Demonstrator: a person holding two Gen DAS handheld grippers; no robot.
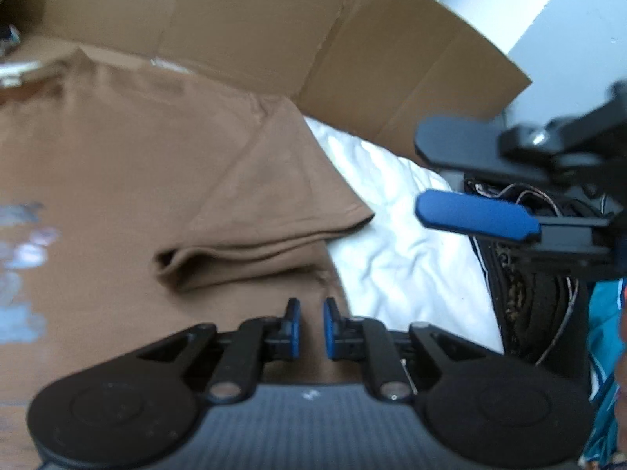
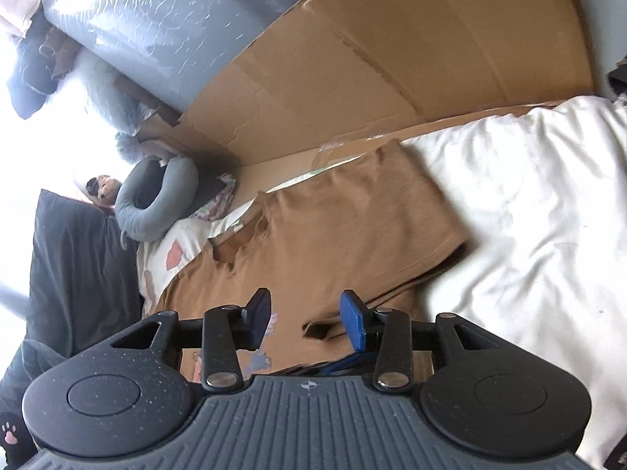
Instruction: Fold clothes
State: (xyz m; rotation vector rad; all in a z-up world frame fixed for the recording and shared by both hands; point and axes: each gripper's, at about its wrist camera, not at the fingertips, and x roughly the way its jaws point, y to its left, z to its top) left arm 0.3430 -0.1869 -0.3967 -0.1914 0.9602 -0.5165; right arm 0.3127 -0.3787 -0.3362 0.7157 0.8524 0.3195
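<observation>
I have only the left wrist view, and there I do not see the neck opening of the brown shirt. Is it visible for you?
Observer: Yes. The right wrist view shows the neck opening, beyond the right gripper and towards the picture's left.
Operator: What lies past the shirt on that side?
Observer: A grey neck pillow. It is apart from the brown shirt, with a patterned sheet between them.

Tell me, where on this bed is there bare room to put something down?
Free: the white sheet beside the brown shirt, bordered behind by the cardboard. Crowded: the far end, with the grey neck pillow and a dark cushion.
</observation>
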